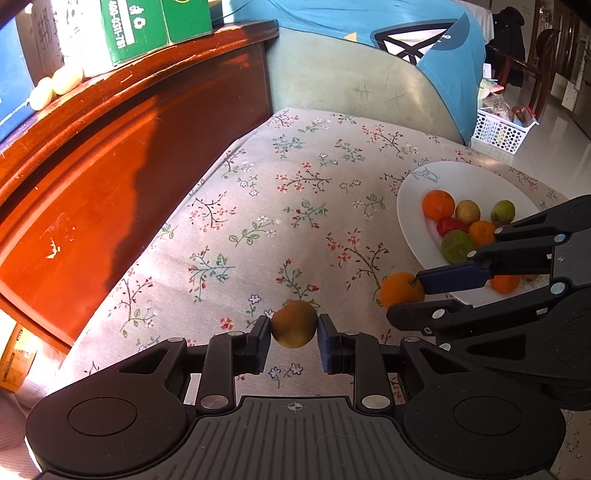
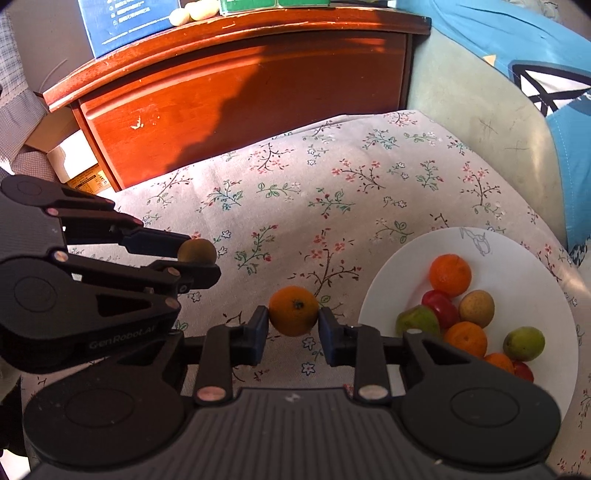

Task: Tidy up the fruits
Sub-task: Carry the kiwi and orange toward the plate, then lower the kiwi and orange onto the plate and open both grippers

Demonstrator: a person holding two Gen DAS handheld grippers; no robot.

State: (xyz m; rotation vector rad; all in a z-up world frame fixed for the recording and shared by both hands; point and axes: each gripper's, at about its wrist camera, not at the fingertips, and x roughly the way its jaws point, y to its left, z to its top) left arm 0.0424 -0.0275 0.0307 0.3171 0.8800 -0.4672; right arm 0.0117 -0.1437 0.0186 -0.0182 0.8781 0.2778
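My left gripper point(image 1: 294, 338) is shut on a brownish-green round fruit point(image 1: 294, 324), held just above the floral cloth; it also shows in the right wrist view point(image 2: 197, 252). My right gripper point(image 2: 293, 326) is shut on an orange point(image 2: 293, 310), left of the plate; the orange shows in the left wrist view point(image 1: 402, 290) too. A white plate point(image 2: 517, 258) at the right holds several fruits: oranges, green-yellow ones and red ones. The plate shows in the left wrist view point(image 1: 454, 177) as well.
A floral cloth point(image 1: 295, 206) covers the seat. A red-brown wooden cabinet point(image 1: 110, 166) stands at the left, with green boxes point(image 1: 147, 29) on top. A green chair back point(image 1: 351, 85) with a blue garment is behind. A white perforated basket point(image 1: 498, 133) sits on the floor.
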